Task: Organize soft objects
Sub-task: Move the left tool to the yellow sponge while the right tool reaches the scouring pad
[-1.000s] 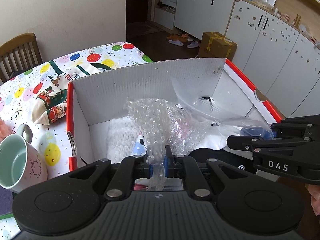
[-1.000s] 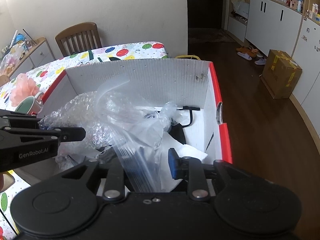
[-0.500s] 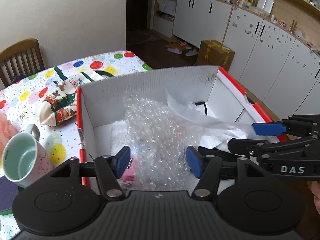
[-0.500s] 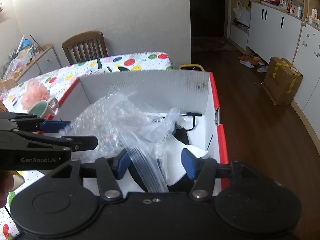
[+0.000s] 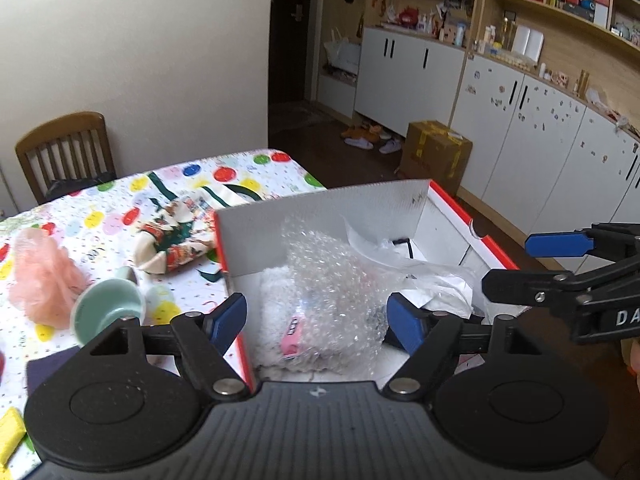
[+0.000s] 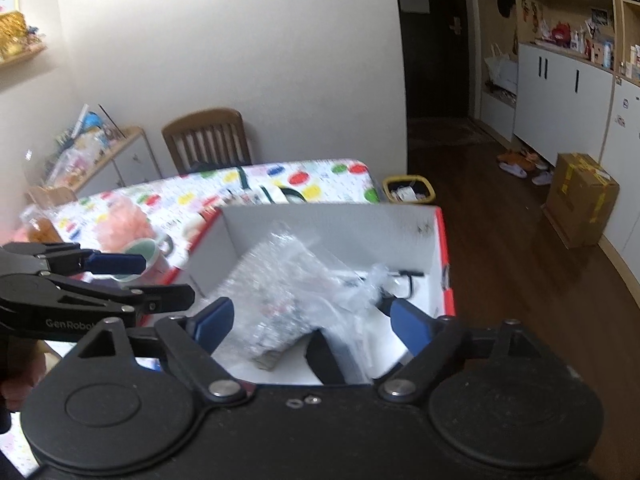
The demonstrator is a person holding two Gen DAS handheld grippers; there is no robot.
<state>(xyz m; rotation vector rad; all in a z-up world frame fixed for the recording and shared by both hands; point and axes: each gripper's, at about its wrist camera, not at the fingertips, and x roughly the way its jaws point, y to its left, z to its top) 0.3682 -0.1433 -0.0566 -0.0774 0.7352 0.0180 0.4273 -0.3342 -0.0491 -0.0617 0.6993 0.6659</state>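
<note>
My left gripper (image 5: pixel 318 322) and right gripper (image 6: pixel 308 324) have just opened and hold nothing. The crumpled clear bubble wrap (image 5: pixel 332 280) lies in the red-edged white cardboard box (image 5: pixel 320 212), half hiding a pink item (image 5: pixel 292 332) I cannot identify.

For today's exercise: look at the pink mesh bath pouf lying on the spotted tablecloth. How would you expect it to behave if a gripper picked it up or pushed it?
The pink mesh pouf looks airy and ruffled, so it is probably very light and would squash rather than resist a pinch. Its loose netting would likely snag or sag, not slip. Pushed, it would probably drag on the tablecloth rather than roll far.
</note>
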